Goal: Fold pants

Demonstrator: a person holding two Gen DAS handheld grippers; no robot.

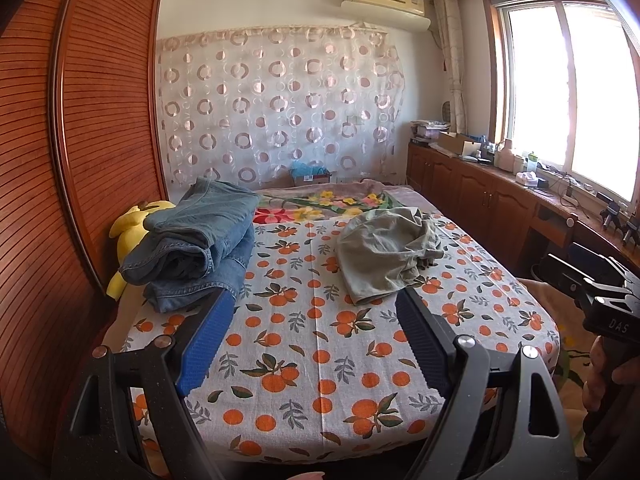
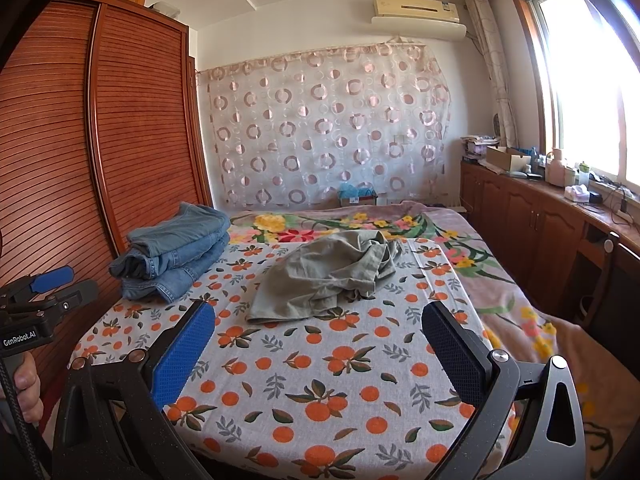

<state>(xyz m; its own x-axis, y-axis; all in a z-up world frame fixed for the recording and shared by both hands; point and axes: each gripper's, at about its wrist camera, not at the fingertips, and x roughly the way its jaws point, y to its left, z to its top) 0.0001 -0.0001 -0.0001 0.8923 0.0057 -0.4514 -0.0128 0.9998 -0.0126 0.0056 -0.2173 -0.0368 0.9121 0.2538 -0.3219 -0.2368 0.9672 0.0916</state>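
Olive-green pants (image 2: 328, 276) lie crumpled straight ahead of the right gripper (image 2: 318, 354), whose jaws gape empty; the left gripper (image 1: 316, 336), equally spread and empty, has them ahead and slightly right. Their bulk runs diagonally, hem nearest. Beneath is an orange-print sheet (image 2: 352, 392); folded jeans (image 2: 176, 256) sit far-left by the wardrobe (image 2: 52, 160).

Olive-grey pants (image 2: 332, 276); blue jeans (image 2: 176, 256); orange-print sheet (image 2: 340, 380).

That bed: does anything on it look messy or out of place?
Yes. The olive-green pants lie crumpled in a heap mid-bed on the orange-print sheet, unlike the folded jeans stacked by the wardrobe. Both tools, left and right, are open, holding nothing.
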